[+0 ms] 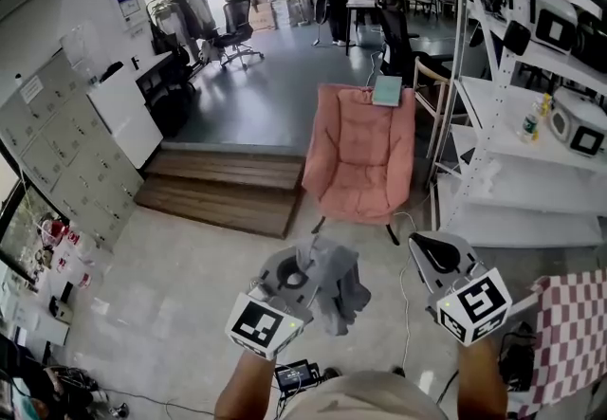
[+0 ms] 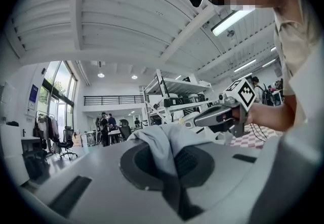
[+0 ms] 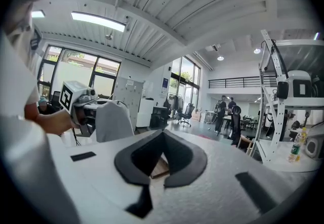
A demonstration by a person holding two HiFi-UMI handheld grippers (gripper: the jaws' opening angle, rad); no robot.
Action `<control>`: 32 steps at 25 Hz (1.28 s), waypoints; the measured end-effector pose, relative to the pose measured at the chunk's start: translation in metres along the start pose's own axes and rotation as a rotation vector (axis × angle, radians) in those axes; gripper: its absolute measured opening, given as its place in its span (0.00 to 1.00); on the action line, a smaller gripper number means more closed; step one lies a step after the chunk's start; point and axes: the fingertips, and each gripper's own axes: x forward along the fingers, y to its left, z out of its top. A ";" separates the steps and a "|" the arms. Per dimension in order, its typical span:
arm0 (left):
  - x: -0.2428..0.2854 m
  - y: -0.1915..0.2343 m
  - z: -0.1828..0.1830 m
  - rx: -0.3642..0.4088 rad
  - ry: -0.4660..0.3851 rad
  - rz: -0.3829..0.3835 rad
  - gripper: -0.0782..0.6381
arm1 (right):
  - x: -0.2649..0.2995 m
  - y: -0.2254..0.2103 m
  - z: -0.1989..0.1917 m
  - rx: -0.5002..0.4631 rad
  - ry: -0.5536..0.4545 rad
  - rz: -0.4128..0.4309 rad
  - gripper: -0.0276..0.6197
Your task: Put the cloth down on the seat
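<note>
A pink padded armchair (image 1: 358, 157) stands on the floor straight ahead of me, its seat bare. A grey cloth (image 1: 337, 287) hangs bunched from my left gripper (image 1: 305, 264), which is shut on it, low in the head view and short of the chair. In the left gripper view the cloth (image 2: 161, 142) drapes between the pads of the left gripper (image 2: 171, 161). My right gripper (image 1: 438, 255) is level with the left one, to its right, with its jaw tips together and nothing in them. In the right gripper view, the right gripper (image 3: 163, 141) is seen the same way, and the cloth (image 3: 114, 122) hangs at the left.
A teal pad (image 1: 387, 90) rests on the chair's back. White shelving (image 1: 512, 162) stands close on the right, with a wooden chair (image 1: 432, 96) behind it. Wooden steps (image 1: 223, 186) lie to the left. A red checkered cloth (image 1: 569, 333) is at the lower right. People stand far back.
</note>
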 end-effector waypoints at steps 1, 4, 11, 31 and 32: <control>-0.002 0.003 -0.001 -0.001 -0.001 -0.005 0.13 | 0.003 0.003 0.002 0.003 -0.006 -0.004 0.03; -0.007 0.013 -0.006 -0.009 -0.002 -0.026 0.13 | 0.013 0.007 0.004 0.020 -0.020 -0.022 0.03; -0.021 0.040 -0.015 -0.023 -0.035 -0.046 0.13 | 0.035 0.024 0.007 0.028 -0.008 -0.050 0.03; 0.046 0.081 -0.046 -0.056 0.023 0.052 0.13 | 0.104 -0.053 -0.017 0.048 -0.005 0.042 0.03; 0.055 0.083 -0.046 -0.053 0.032 0.064 0.13 | 0.109 -0.062 -0.018 0.051 -0.011 0.057 0.03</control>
